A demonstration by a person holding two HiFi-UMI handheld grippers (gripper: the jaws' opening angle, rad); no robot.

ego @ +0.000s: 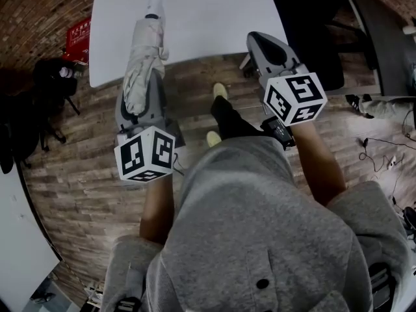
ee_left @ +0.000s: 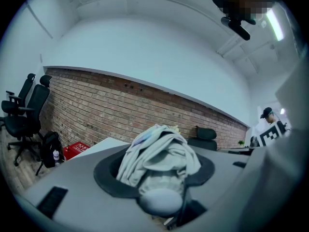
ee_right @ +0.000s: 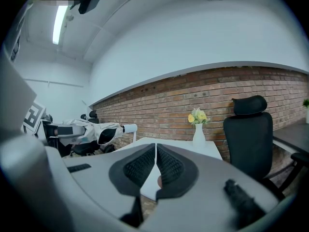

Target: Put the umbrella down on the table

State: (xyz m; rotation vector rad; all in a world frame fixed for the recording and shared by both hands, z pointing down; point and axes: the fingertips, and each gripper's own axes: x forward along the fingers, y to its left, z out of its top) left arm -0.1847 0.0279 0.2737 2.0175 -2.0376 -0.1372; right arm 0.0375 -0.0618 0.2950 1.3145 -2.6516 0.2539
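A folded pale grey umbrella (ego: 144, 57) lies along my left gripper (ego: 144, 88), which is shut on it. Its tip reaches over the near left edge of the white table (ego: 208, 12). In the left gripper view the bunched umbrella fabric (ee_left: 157, 161) fills the space between the dark pads (ee_left: 104, 175), with its rounded end toward the camera. My right gripper (ego: 260, 42) hovers at the table's near right edge, shut and holding nothing. In the right gripper view its ribbed pads (ee_right: 140, 167) meet, and the umbrella (ee_right: 89, 129) shows level at the left.
A white vase of yellow flowers (ee_right: 198, 129) stands on the table (ee_right: 183, 146). A black office chair (ego: 312, 38) is by the table's right side. A red box (ego: 78, 38) and a black bag (ego: 55, 77) sit on the wooden floor at the left, against the brick wall.
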